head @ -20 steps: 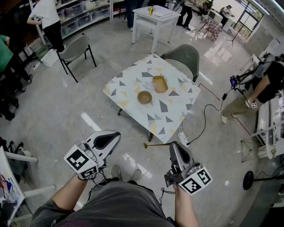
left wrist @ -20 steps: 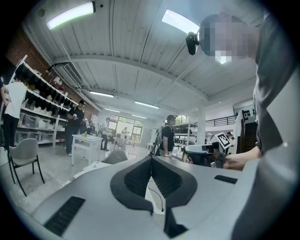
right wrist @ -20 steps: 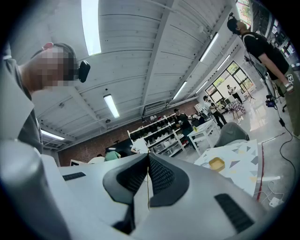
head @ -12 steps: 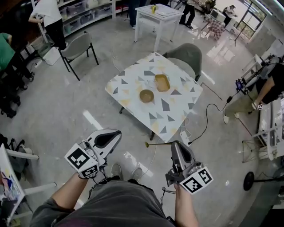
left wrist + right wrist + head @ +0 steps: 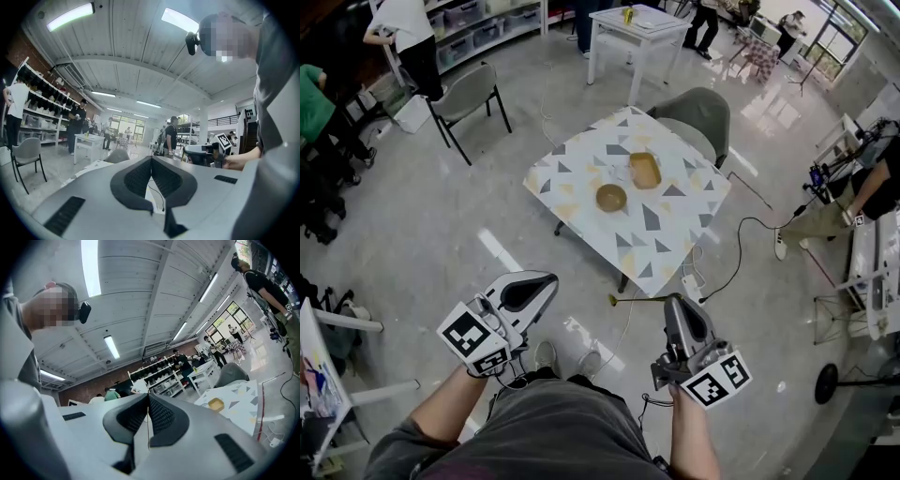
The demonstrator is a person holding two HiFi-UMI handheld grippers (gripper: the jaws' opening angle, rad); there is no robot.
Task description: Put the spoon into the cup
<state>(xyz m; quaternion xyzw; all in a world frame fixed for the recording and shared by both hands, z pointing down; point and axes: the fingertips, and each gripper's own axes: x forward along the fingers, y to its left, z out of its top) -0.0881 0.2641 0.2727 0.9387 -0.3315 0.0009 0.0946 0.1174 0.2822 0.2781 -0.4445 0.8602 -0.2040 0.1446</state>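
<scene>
- the left gripper (image 5: 549, 280) is held low in front of the person, pointing level. its jaws are clenched pad to pad with nothing between them.
- the right gripper (image 5: 676, 303) sits beside it, also pressed shut and empty.
- both hang over the bare floor, well short of the patterned table (image 5: 656, 234).
- near the middle of that table a round tan bowl (image 5: 611, 198) stands just beside a rectangular tan dish (image 5: 644, 170). the spoon is too small to make out from here, and i cannot tell which vessel is the cup.
- a grey chair (image 5: 698, 111) stands at the table's far side.
- against the earlier pictures, both grippers keep their places in the head view, jaws unchanged.
- the patterned table and its dishes sit a touch higher and further right.
- the white table (image 5: 637, 21) has slid closer to the top edge, and the person at the right (image 5: 883, 183) is nearer the right edge.
</scene>
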